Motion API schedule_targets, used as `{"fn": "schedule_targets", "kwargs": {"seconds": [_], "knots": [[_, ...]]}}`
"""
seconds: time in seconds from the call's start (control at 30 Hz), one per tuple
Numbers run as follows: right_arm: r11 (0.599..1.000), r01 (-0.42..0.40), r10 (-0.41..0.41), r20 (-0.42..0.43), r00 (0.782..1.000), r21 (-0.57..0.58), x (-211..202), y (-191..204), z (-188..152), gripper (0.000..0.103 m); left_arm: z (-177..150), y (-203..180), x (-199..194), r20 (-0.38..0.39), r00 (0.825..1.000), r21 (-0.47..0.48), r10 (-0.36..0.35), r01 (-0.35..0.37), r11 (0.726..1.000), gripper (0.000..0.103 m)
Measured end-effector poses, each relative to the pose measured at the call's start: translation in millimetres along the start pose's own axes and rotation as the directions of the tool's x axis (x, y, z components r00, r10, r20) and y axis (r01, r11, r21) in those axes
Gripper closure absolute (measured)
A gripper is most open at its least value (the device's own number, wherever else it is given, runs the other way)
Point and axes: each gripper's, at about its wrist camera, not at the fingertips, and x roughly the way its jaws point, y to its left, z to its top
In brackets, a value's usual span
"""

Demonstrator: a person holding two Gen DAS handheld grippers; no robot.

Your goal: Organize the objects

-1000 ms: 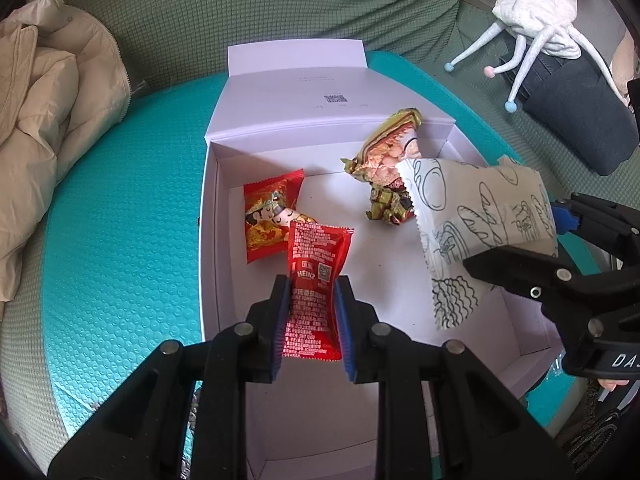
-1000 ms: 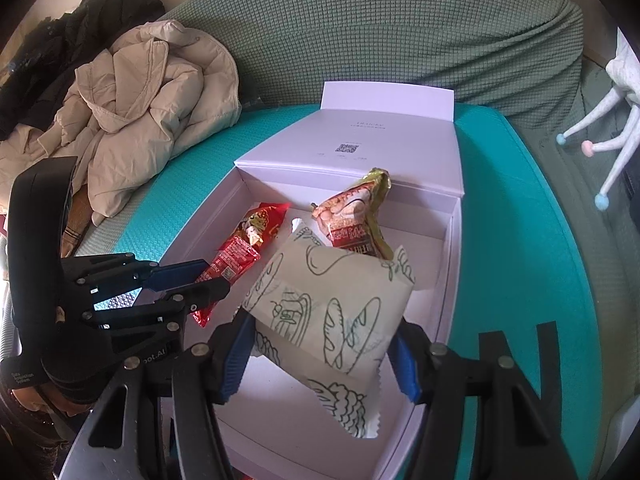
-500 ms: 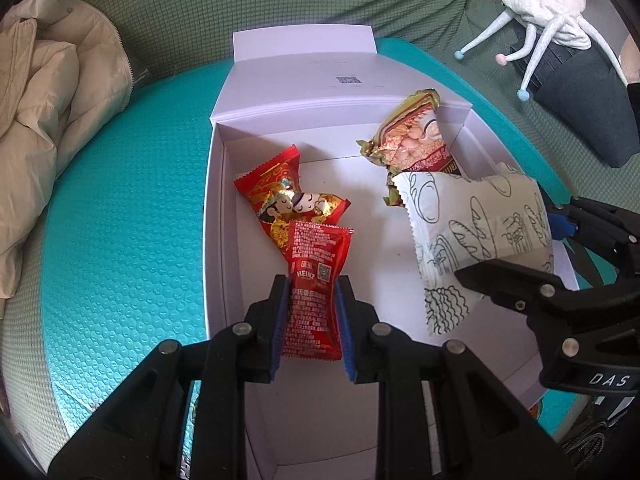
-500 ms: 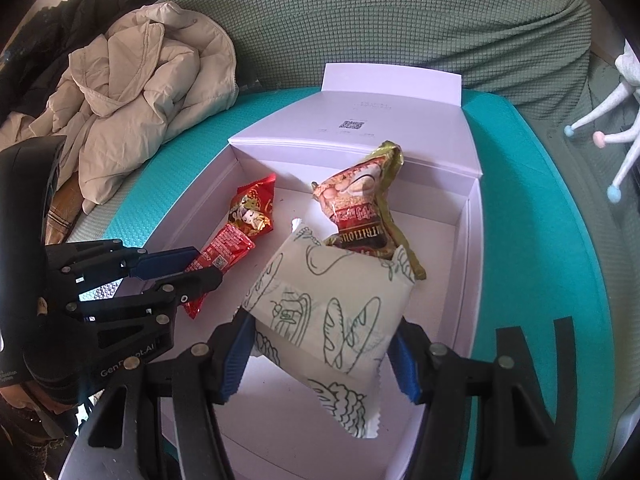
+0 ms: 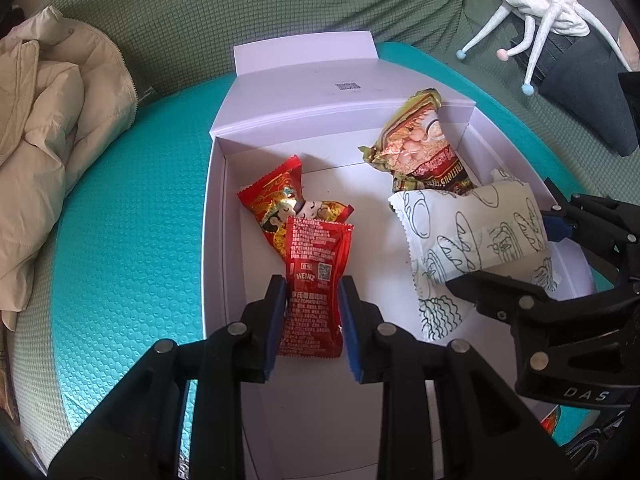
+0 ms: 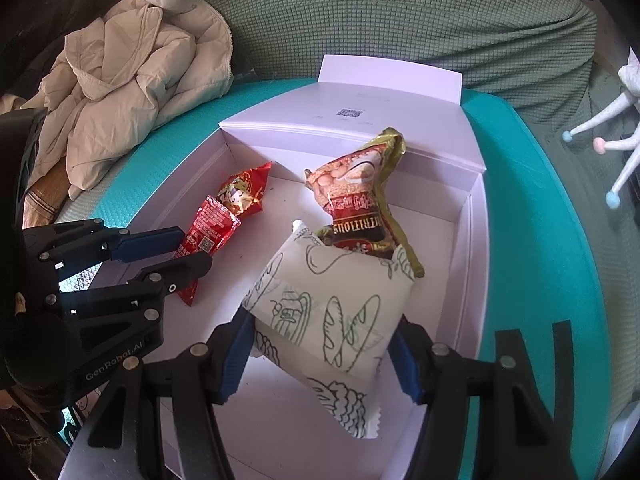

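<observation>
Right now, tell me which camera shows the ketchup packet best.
The left wrist view. The ketchup packet lies face-up between the left gripper fingers, label readable, inside the white box. The right wrist view shows it only slantwise, partly hidden behind that gripper, beside the bread bag.

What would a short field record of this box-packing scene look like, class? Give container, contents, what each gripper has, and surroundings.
container: open white box on a teal mat
already inside: red candy packet, nut packet
left gripper: jaws just easing open around the ketchup sachet
right gripper: around the bread bag
surroundings: beige jacket, green sofa
</observation>
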Motion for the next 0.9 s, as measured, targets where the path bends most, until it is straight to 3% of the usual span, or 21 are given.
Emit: {"fn": "schedule_targets", "kwargs": {"seconds": [0.47,0.6,0.9], "knots": [[0.999,-0.022,0.022,-0.009,1.0,0.029,-15,1,-3,0.038,-3,7,-19,0.025,1.0,-0.062,0.009,-0.008,0.998,0.068],[1.0,-0.015,0.015,0.003,1.0,0.016,-24,5,-5,0.034,-5,6,-29,0.044,0.999,-0.067,0.029,-0.026,0.997,0.059],[1.0,-0.019,0.019,0.016,1.0,-0.002,-41,9,-10,0.03,-7,1,-54,0.08,0.995,-0.054,0.067,-0.063,0.997,0.049]]}}
